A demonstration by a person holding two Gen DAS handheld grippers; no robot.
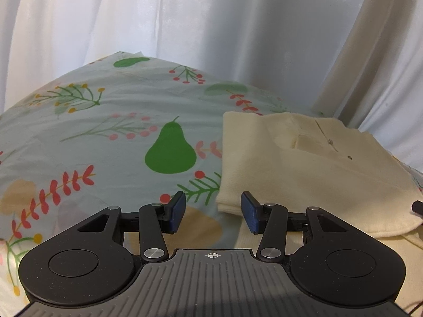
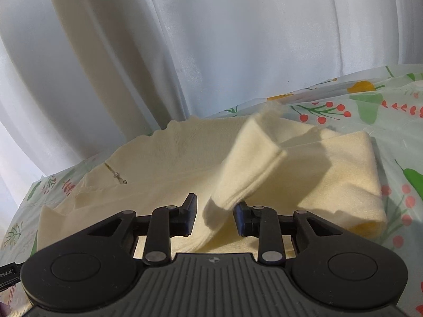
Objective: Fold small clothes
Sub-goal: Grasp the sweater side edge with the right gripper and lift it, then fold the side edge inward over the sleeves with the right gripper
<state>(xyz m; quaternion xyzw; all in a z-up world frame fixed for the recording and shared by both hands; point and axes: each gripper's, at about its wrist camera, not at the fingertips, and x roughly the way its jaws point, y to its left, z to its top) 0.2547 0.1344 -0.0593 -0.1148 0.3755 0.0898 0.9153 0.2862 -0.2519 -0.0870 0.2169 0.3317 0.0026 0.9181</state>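
Two grippers, left (image 1: 213, 212) and right (image 2: 214, 215), hover with jaws spread over the cream garment (image 2: 164, 163) on the fruit-print surface (image 1: 105, 142), its raised sleeve flap (image 2: 251, 163) apparently freed to drop inward.

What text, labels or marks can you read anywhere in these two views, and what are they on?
"obot.AI" on the black plug at the left edge of the right wrist view; its first letters are cut off by the frame.
The crosshair mark on the left gripper body is a symbol, not text.
The cream garment and patterned sheet carry no words.
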